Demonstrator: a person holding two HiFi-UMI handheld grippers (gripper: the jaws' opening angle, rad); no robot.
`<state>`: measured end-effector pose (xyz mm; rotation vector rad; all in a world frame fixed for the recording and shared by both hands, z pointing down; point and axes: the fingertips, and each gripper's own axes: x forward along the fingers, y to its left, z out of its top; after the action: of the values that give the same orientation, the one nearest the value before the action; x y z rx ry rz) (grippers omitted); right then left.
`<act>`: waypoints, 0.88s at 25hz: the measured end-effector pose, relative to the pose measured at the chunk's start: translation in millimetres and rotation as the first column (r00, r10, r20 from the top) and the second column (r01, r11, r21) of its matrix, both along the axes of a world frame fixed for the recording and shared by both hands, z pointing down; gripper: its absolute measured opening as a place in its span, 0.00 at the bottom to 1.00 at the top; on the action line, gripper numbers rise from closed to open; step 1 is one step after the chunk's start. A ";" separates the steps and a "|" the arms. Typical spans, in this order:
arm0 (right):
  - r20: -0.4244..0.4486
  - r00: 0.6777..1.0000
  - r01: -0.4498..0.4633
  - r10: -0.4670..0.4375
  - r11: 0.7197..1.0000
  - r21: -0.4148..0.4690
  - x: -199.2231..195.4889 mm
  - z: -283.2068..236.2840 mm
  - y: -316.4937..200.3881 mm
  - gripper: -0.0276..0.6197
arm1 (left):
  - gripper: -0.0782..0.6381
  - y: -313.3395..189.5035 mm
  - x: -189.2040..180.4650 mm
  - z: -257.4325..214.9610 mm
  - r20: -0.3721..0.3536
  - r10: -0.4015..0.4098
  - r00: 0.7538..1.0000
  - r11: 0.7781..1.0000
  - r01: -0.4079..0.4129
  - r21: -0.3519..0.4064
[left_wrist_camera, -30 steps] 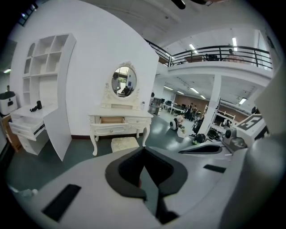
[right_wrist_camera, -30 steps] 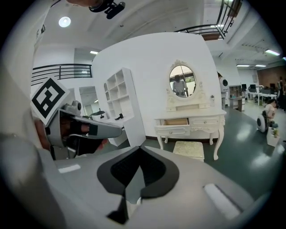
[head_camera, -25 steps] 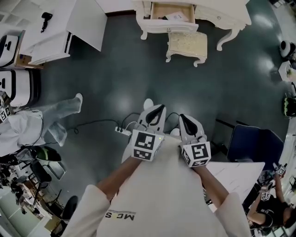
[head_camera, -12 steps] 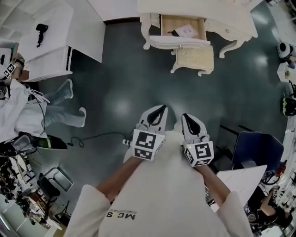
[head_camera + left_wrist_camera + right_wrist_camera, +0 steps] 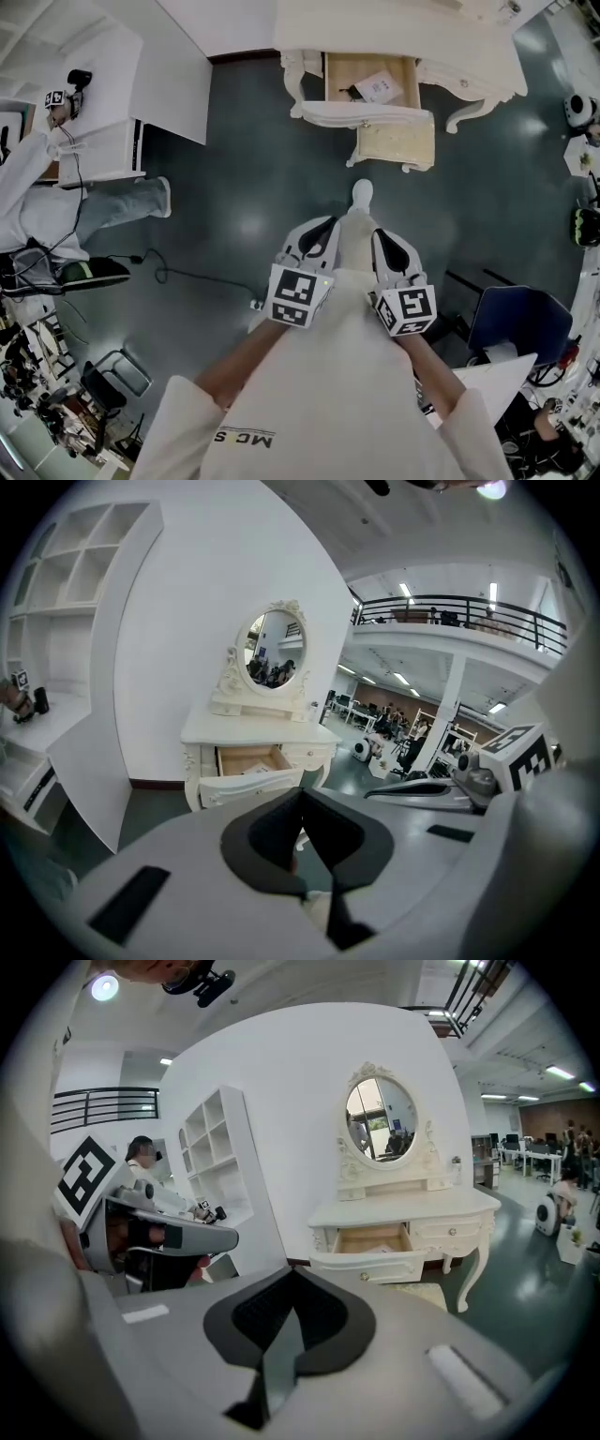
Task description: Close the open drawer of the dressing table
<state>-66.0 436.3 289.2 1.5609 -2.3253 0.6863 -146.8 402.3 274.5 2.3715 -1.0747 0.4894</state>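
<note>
Nearer now, the dressing table (image 5: 394,33) is showing its open drawer (image 5: 361,77), while the left gripper (image 5: 322,228) and right gripper (image 5: 383,241) are holding their jaws pressed together, empty.

Looking down from the head, close onto the left gripper (image 5: 317,230) and right gripper (image 5: 382,242). Riding each gripper, facing forward along its jaws; sharing the dressing table (image 5: 394,28) and open drawer (image 5: 366,114), well ahead.
</note>
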 end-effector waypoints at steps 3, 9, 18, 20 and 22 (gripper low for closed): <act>0.015 0.999 0.030 -0.030 1.000 0.001 11.1 0.4 -37.4 0.04 | 0.12 -32.5 11.6 1.0 0.015 -0.022 1.000 1.000 0.022 0.000; 0.032 0.995 0.096 -0.096 0.995 0.017 47.4 -9.1 -108.5 0.04 | 0.12 -92.8 51.8 3.1 0.055 -0.038 0.998 0.999 0.039 -0.012; 0.066 0.982 0.176 -0.176 0.984 -0.008 98.8 -4.3 -186.9 0.04 | 0.12 -165.0 108.9 8.7 0.116 -0.085 0.990 0.995 0.090 -0.039; 0.075 0.980 0.184 -0.182 0.983 -0.018 103.2 1.0 -198.2 0.04 | 0.12 -175.0 114.8 11.7 0.128 -0.089 0.988 0.995 0.095 -0.043; 0.079 0.980 0.188 -0.185 0.982 -0.030 105.2 4.8 -206.1 0.04 | 0.12 -181.6 118.3 13.8 0.131 -0.091 0.987 0.994 0.099 -0.052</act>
<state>39.2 230.2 294.0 1.3011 -2.4593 0.7491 -28.5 220.7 288.3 2.2519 -1.2073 0.6369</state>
